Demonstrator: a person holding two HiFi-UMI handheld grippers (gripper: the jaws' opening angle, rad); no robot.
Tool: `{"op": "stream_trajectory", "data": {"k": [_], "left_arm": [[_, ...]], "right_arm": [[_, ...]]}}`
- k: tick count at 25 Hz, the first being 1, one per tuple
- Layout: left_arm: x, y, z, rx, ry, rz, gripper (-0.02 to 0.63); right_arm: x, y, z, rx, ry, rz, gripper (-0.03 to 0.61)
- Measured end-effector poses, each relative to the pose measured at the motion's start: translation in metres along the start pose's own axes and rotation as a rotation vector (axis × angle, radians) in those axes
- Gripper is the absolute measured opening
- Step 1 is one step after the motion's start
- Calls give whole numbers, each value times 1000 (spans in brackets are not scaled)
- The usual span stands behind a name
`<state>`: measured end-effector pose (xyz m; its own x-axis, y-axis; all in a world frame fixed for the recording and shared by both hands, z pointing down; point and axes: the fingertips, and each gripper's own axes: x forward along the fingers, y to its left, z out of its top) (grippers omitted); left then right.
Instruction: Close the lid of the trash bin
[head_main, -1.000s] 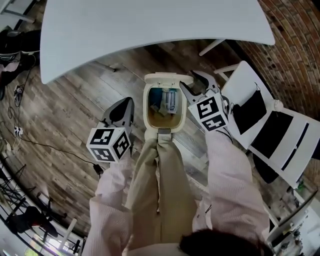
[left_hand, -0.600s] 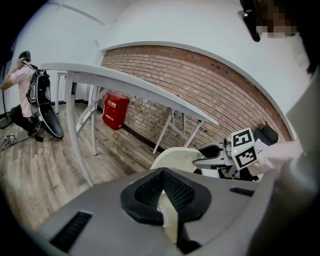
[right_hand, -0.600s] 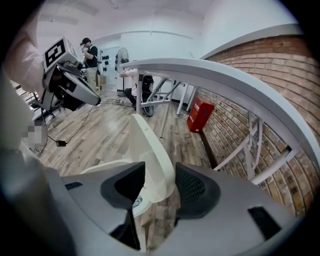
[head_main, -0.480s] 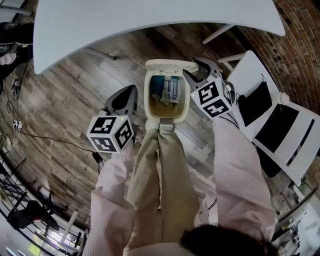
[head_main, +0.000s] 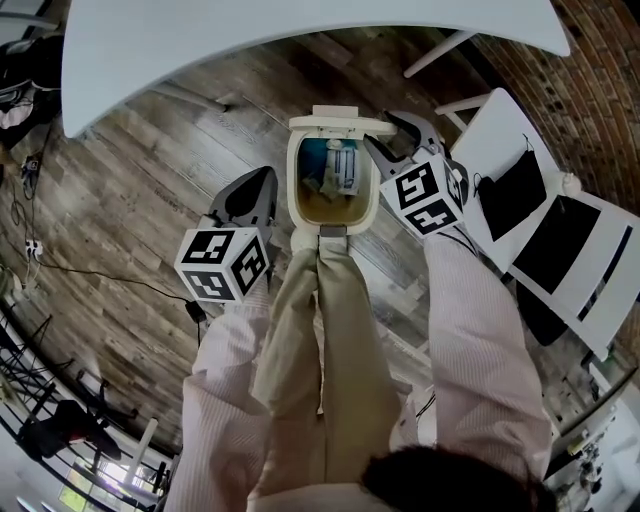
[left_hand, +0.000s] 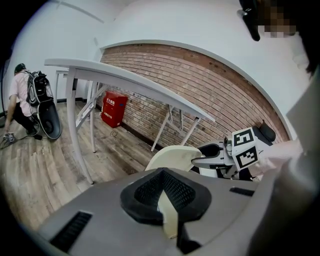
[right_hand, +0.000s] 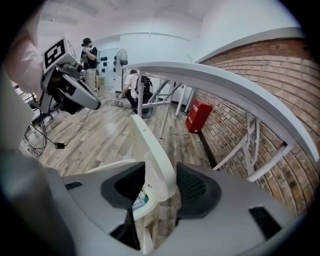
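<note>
White table (head_main: 250, 40) overhanging far side of scene. Trash bin (head_main: 293, 185) standing on wood floor (head_main: 130, 170) between both grippers, open. Lid (head_main: 340, 123) standing upright at bin's far rim. Right gripper (head_main: 392, 135) reaching lid's right edge, jaws spread wide and straddling it; pad contact not showing clearly. Left gripper (head_main: 258, 185) hovering left of bin, apart from it, jaws pressing nearly together, carrying nothing. Trouser leg (head_main: 325, 330) hiding bin's near side. Bin contents too small to identify.
</note>
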<state>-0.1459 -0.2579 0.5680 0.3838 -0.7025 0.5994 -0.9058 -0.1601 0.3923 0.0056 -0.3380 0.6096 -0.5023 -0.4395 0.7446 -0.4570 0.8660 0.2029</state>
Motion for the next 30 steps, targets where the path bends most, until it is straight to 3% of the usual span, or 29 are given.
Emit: {"op": "stream_trajectory", "data": {"k": [30], "left_arm": [[-16, -14, -55, 45, 61, -95, -8]], "right_arm": [[-26, 84, -43, -8, 12, 18, 181]]}}
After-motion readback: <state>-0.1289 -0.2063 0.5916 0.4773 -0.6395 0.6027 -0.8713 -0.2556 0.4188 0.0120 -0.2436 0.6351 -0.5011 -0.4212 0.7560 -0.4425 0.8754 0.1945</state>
